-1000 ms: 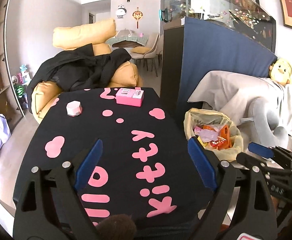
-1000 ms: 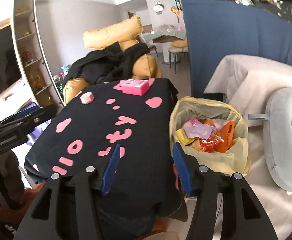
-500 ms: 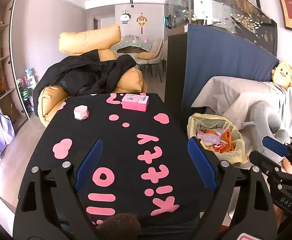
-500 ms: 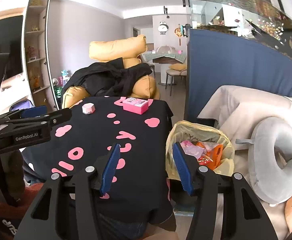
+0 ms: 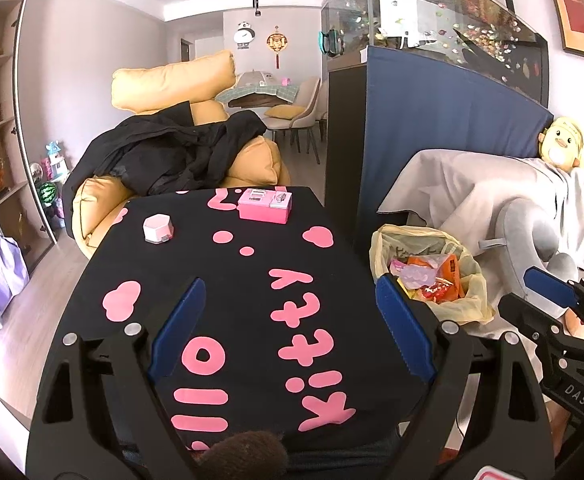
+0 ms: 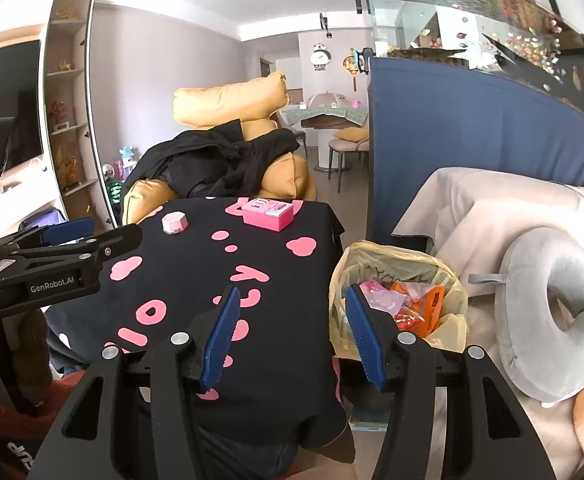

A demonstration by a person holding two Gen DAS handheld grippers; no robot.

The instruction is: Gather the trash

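Both tools empty, fingers apart: left tool (image 5: 287, 328) over the worktop (image 5: 227, 280), right tool (image 6: 292, 336) near the trash bag (image 6: 448, 276), wrappers already inside, likely done.

Desk (image 5: 231, 280) ahead of left tongs (image 5: 287, 320): open cloth; pink box (image 5: 265, 206) and small white box (image 5: 158, 229) at far end. Trash bag (image 6: 396, 272) mouth unobstructed, just ahead-right of right tongs (image 6: 292, 316).
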